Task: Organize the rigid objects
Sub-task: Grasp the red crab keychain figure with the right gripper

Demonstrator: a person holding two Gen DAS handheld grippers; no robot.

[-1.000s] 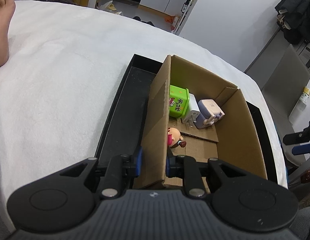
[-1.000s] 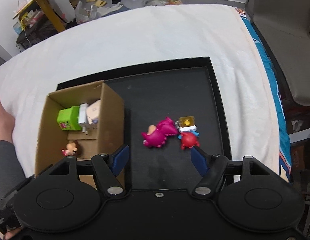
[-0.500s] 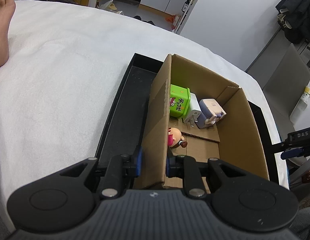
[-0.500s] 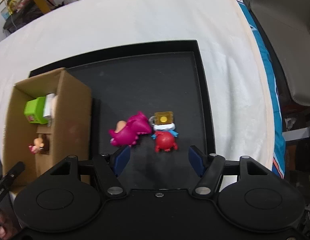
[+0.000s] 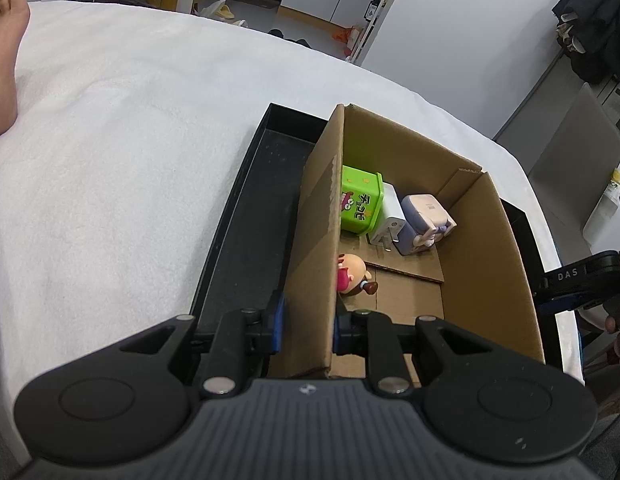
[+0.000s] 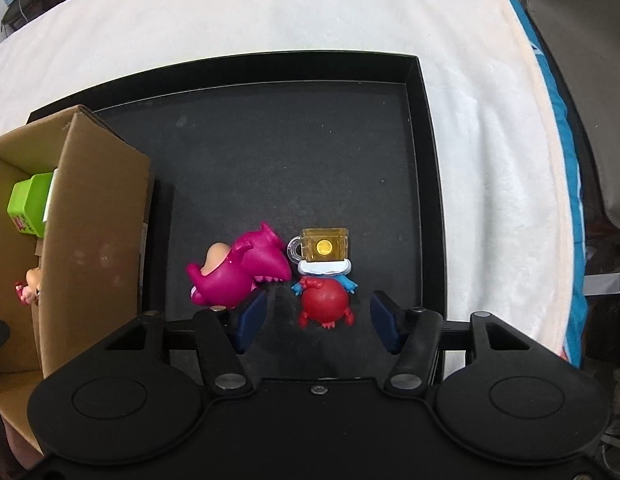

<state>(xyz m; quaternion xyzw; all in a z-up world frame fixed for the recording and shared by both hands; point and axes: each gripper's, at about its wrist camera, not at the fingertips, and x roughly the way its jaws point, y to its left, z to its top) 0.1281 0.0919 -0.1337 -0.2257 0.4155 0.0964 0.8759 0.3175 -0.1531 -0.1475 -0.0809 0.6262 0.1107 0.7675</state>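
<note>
My left gripper [image 5: 306, 326] is shut on the near left wall of the cardboard box [image 5: 316, 240], which stands in the black tray [image 5: 246, 220]. Inside the box are a green cube [image 5: 360, 204], a white plug [image 5: 390, 220], a pale lilac charger [image 5: 426, 218] and a small doll figure [image 5: 352, 274]. My right gripper [image 6: 318, 320] is open, low over the tray [image 6: 422, 160], its fingers either side of a red crab toy [image 6: 324, 306]. A magenta dinosaur toy [image 6: 240, 272] lies left of it and a yellow mug toy [image 6: 324, 246] just beyond.
The tray lies on a white blanket [image 5: 110, 160]. A bare foot [image 5: 4, 60] rests at the far left. The box [image 6: 94, 240] stands at the tray's left in the right wrist view. A grey chair [image 6: 590, 80] stands to the right.
My right gripper has moved right and down towards the toys, so the crab now sits between its open fingers. The left gripper keeps its hold on the box wall.
</note>
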